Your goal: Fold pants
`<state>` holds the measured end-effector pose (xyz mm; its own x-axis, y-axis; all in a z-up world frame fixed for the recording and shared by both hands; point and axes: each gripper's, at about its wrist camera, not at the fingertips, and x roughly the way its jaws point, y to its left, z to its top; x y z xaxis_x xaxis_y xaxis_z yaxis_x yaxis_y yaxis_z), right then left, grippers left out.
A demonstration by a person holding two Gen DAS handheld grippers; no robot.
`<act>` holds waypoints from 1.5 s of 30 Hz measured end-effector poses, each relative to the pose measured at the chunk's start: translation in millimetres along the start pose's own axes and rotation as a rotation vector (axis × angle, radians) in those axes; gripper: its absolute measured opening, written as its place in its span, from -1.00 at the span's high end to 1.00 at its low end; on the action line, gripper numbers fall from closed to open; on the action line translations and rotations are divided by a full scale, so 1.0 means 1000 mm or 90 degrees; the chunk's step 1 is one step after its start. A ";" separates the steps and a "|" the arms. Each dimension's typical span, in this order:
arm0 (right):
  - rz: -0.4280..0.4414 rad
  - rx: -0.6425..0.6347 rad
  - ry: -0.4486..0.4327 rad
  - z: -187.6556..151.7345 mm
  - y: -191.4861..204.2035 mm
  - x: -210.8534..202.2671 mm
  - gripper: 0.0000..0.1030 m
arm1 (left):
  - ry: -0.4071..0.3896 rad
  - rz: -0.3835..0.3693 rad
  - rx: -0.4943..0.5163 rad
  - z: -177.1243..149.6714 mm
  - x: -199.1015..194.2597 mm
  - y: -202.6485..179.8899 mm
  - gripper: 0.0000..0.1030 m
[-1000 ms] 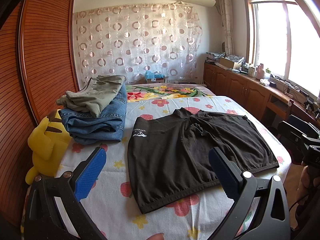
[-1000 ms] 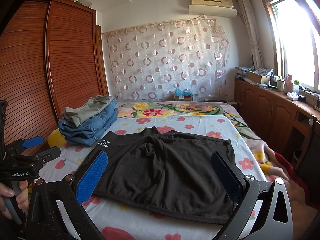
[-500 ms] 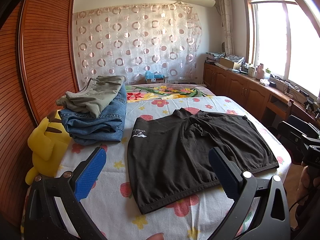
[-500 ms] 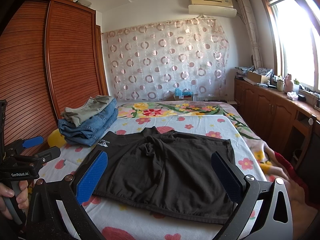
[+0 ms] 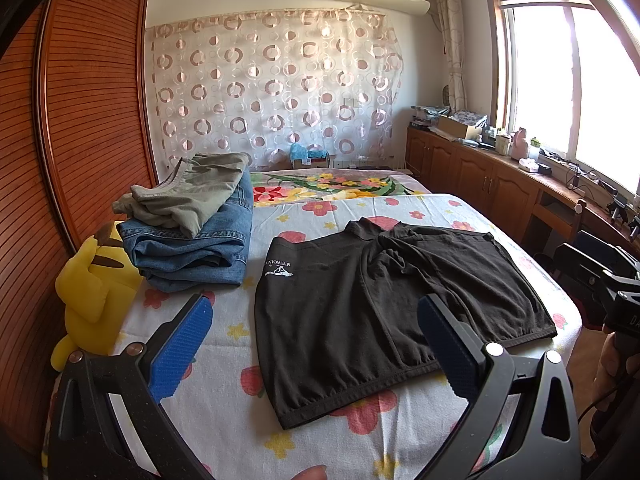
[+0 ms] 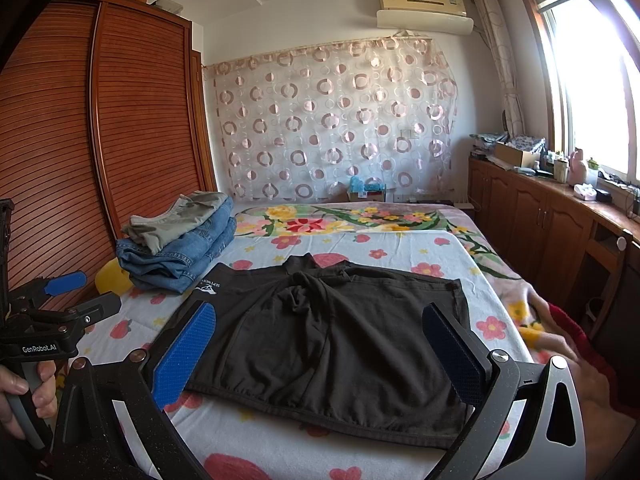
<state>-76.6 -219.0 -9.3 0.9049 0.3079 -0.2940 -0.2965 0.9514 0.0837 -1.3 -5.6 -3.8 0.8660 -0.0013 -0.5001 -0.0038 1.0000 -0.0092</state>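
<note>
Left wrist view, black shorts [image 5: 384,312] flat, waistband nearest, legs pointing away

My bed [image 5: 224,412] wears a white sheet with flowers. Directly on it lie the black shorts [image 5: 384,312], spread flat, folded jeans [image 5: 192,252] near the wardrobe side, and a yellow plush toy [image 5: 92,296] at that edge.
</note>
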 end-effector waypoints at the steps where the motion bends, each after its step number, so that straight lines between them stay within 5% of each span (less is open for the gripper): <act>1: -0.001 0.000 0.000 0.000 0.000 0.000 -1.00 | 0.000 0.001 0.000 0.001 0.000 0.001 -0.99; 17: 0.011 0.001 0.013 -0.001 -0.001 0.005 -1.00 | 0.013 0.000 -0.001 -0.001 0.000 -0.006 -0.99; 45: 0.009 -0.018 0.155 -0.017 -0.030 0.034 -0.94 | 0.116 0.009 -0.021 -0.045 0.048 0.033 -0.99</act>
<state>-42.2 -236.8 -38.1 0.8013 0.3065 -0.5137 -0.3208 0.9450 0.0635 17.5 27.0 -66.9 0.7612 0.0073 -0.6485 -0.0340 0.9990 -0.0286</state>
